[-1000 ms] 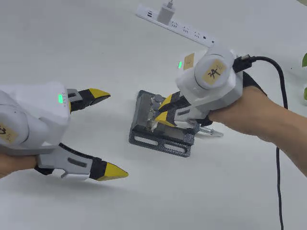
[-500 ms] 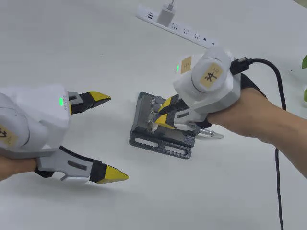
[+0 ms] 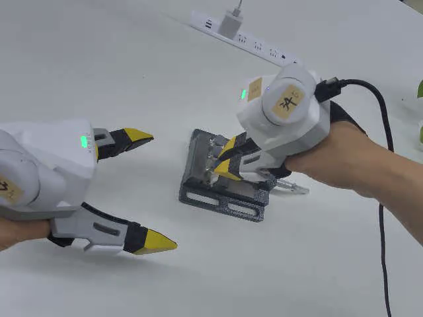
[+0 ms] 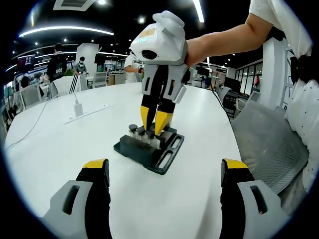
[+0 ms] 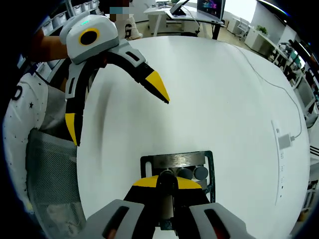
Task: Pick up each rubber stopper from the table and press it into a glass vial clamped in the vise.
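Both claws hang over the bench (image 3: 132, 79). Your right claw (image 3: 217, 164) is nearly together atop the vials (image 4: 141, 132) in the vise (image 3: 223, 198), apparently pinching a stopper (image 5: 167, 176). Your left claw (image 3: 160, 191) gapes wide, well apart.

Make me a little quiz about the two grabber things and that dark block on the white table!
1. True or false: the white left gripper has its jaws spread wide, with nothing between them.
2. What do the white right gripper's nearly closed jaws pinch?
A. a dark rubber stopper over the dark grey metal vise
B. the white power strip
C. the black cable
3. Fill in: both grippers' pointed tips are coloured ______.

Key: 1 true; 2 A; 3 yellow.
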{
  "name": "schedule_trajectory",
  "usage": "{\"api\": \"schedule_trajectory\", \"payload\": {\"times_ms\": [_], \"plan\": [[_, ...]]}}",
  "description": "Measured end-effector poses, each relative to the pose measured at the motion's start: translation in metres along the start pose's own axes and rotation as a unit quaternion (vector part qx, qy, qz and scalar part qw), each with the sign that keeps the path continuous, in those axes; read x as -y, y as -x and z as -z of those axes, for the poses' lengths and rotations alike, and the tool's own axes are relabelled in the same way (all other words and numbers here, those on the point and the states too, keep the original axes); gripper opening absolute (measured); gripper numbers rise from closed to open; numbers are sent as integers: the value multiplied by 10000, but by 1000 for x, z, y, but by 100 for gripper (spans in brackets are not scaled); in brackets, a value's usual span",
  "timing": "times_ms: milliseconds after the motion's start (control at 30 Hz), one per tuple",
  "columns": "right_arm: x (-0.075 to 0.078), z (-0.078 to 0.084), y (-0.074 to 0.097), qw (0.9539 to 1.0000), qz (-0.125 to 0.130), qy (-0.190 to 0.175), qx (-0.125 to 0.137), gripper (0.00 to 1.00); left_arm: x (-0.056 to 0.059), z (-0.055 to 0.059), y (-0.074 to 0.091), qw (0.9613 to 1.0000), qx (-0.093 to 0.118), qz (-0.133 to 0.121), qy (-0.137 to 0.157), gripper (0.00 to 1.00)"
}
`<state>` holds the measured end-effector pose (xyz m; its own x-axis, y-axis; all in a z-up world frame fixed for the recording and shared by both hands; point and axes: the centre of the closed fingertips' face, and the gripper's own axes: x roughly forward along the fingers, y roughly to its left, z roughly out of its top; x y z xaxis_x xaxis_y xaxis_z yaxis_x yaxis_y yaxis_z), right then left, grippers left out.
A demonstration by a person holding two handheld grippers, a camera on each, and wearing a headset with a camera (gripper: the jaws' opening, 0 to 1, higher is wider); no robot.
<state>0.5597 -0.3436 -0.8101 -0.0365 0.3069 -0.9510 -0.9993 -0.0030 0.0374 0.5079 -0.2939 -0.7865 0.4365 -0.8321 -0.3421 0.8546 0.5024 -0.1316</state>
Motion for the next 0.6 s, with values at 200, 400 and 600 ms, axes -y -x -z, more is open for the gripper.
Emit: {"api": "schedule_trajectory", "payload": {"times_ms": [200,400,600], "plan": [[0,-1,0,9999,-2,-117,2,6,0,1,0,10000,-12,3,14,92],[-2,-1,-1,9999,62,-80,-104,5,0,1,-2,10000,1,10,23,91],[-2,0,-2,9997,102,56,-235,5,2,-1,-4,10000,18,25,21,91]]}}
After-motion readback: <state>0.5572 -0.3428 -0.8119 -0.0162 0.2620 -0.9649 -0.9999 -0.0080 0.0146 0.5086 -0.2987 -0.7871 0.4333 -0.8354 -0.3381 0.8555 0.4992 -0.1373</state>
